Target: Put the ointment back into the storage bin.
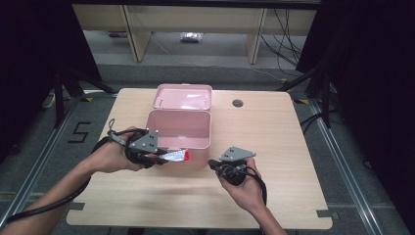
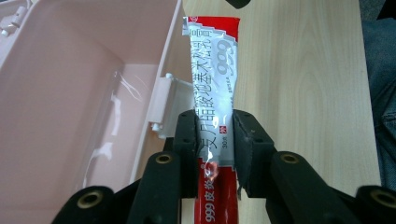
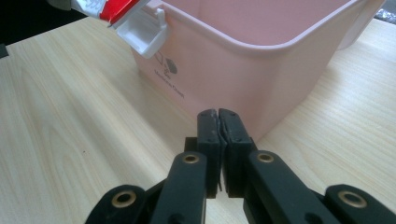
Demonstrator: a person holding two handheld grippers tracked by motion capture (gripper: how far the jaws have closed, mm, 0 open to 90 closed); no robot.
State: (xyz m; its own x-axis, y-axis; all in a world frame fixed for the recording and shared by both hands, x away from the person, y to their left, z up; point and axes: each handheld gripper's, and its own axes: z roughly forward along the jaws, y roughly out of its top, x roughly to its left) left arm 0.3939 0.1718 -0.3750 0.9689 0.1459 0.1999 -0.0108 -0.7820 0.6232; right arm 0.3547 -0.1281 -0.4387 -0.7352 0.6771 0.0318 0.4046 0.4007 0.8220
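A red and silver ointment tube (image 2: 212, 84) with printed characters is pinched between the pads of my left gripper (image 2: 214, 140), held level just over the front rim of the open pink box (image 1: 179, 128). In the high view the tube (image 1: 175, 156) points right from the left gripper (image 1: 155, 157). My right gripper (image 1: 214, 165) sits low on the table near the box's front right corner, its jaws pressed together with nothing between them (image 3: 218, 123). The tube's crimped end (image 3: 105, 8) shows above the white latch (image 3: 142, 33).
The box lid (image 1: 183, 97) lies open behind the box. A round cable hole (image 1: 238, 103) sits at the back right of the wooden table (image 1: 274, 147). Black frame legs and cables stand on the floor beyond.
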